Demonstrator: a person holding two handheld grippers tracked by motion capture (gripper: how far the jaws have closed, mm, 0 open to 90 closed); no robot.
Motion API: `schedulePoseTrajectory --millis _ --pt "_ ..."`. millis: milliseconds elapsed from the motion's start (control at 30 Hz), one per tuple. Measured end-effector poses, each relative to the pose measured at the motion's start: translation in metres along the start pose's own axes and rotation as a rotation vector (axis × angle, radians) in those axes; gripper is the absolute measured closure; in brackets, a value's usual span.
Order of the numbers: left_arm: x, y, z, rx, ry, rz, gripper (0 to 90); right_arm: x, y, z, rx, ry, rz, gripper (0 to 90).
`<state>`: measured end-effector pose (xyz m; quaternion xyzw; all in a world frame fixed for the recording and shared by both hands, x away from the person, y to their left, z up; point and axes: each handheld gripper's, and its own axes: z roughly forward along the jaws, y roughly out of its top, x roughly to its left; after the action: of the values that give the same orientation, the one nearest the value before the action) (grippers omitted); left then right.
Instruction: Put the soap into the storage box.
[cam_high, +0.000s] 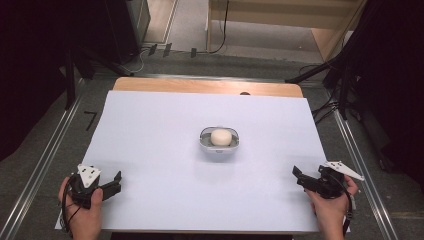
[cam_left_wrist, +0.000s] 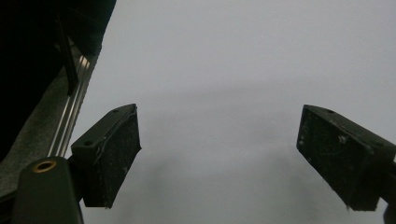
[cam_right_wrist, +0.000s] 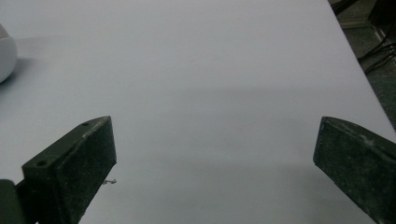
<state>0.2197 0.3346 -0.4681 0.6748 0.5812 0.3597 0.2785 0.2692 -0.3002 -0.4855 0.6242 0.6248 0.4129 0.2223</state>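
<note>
Grippers, left gripper (cam_high: 116, 181) and right gripper (cam_high: 298, 176), are both resting released, empty, flanking the white bun (cam_high: 221, 136) in its bowl (cam_high: 220, 151) ahead between them.

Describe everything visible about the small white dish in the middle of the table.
The white dish is a small rounded-rectangular holder with a raised rim and a greyish inner floor, plastic by its look. It sits flat and upright near the middle of the white table cover. A pale cream, rounded bar, apparently soap, rests inside it. Both grippers are far from it, nothing else touches it. Its curved edge also shows in the right gripper view.
</note>
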Motion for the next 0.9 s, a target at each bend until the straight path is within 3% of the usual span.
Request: schedulePoseTrajectory --millis 900 --pt "0.000 0.000 0.000 -0.002 0.001 -0.001 14.4 -0.035 -0.011 -0.026 -0.013 -0.051 0.031 0.0"
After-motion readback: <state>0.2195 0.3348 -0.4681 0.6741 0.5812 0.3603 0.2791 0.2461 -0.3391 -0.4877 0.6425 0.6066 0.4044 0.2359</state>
